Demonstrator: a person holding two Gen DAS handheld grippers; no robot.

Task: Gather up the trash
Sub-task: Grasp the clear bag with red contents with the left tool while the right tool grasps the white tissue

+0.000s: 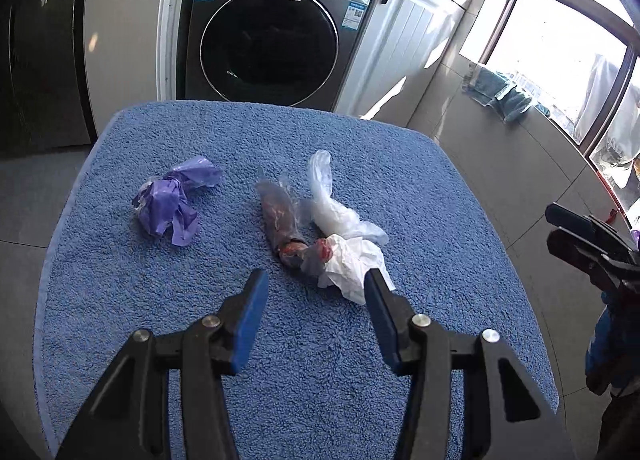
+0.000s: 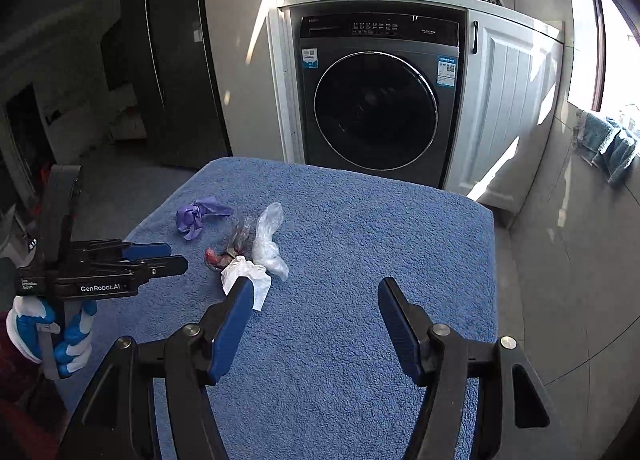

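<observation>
Trash lies on a blue towel-covered table [image 1: 248,412]: a crumpled purple plastic bag [image 1: 172,202] at the left, a dark wrapper with red bits [image 1: 285,226], a clear plastic bag [image 1: 334,208] and a white crumpled tissue [image 1: 352,264] in the middle. My left gripper [image 1: 316,288] is open and empty just in front of the tissue and wrapper. My right gripper [image 2: 316,294] is open and empty to the right of the pile; its left finger stands in front of the tissue [image 2: 244,272]. The purple bag [image 2: 198,216] lies further left.
A dark front-loading washing machine [image 1: 272,40] stands behind the table beside a white cabinet [image 1: 404,52]. A tall dark fridge [image 2: 172,60] is at the left. Tiled floor [image 1: 500,164] and a window [image 1: 560,44] with blue cloths [image 1: 500,94] lie at the right.
</observation>
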